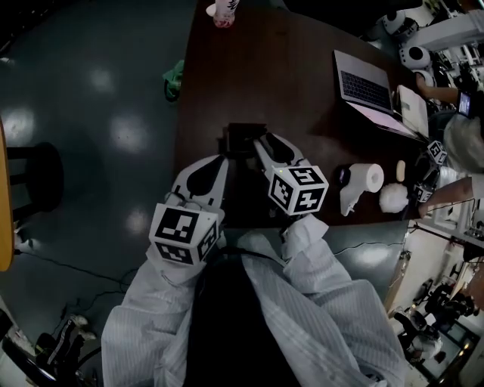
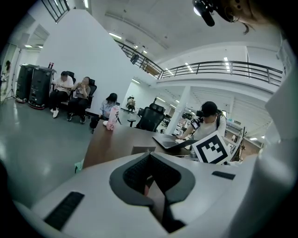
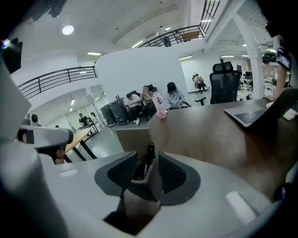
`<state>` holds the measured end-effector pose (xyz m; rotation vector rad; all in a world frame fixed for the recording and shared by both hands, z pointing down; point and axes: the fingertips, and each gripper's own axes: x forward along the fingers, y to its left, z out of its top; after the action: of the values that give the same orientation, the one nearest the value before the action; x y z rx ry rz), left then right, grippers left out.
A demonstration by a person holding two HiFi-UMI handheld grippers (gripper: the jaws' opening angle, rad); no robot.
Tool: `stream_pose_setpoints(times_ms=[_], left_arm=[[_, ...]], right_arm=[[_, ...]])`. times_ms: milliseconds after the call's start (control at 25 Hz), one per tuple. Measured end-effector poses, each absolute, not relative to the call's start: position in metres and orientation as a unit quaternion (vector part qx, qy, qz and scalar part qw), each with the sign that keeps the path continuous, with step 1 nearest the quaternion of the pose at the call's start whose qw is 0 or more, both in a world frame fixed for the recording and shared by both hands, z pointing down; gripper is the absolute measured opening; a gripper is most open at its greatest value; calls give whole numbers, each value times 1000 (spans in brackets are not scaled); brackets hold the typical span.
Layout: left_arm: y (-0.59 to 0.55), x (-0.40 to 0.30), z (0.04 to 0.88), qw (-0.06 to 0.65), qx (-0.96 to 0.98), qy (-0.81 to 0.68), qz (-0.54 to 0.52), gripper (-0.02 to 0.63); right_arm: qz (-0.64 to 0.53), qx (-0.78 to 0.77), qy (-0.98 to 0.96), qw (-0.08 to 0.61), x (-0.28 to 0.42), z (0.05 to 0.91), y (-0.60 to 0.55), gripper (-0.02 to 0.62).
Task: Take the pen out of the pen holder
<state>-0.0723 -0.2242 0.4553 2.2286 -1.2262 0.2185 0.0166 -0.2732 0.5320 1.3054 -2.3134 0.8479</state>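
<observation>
A dark, box-shaped pen holder (image 1: 246, 138) stands on the brown table (image 1: 249, 68), just in front of both grippers. My right gripper (image 1: 262, 145) reaches it from the right. In the right gripper view its jaws (image 3: 148, 162) stand apart around a black pen (image 3: 150, 154) that rises upright from the holder (image 3: 132, 139); the pads do not press on it. My left gripper (image 1: 221, 155) is at the holder's left edge. Its fingertips (image 2: 149, 158) meet in front of the holder's wall (image 2: 142, 149), and I see nothing held between them.
An open laptop (image 1: 367, 83) lies at the table's right. A tissue roll (image 1: 370, 178) and small white items are near the right edge, and a pink bottle (image 1: 224, 13) stands at the far end. A black stool (image 1: 34, 178) stands on the floor at left. Several people sit in the background.
</observation>
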Motion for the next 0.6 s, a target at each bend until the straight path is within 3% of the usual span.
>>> stream_pose_setpoints(times_ms=[600], left_arm=[[-222,-80,466,298,825,-472,86,5]], right_arm=[[294,469,-809,197,11,553,-282,126]])
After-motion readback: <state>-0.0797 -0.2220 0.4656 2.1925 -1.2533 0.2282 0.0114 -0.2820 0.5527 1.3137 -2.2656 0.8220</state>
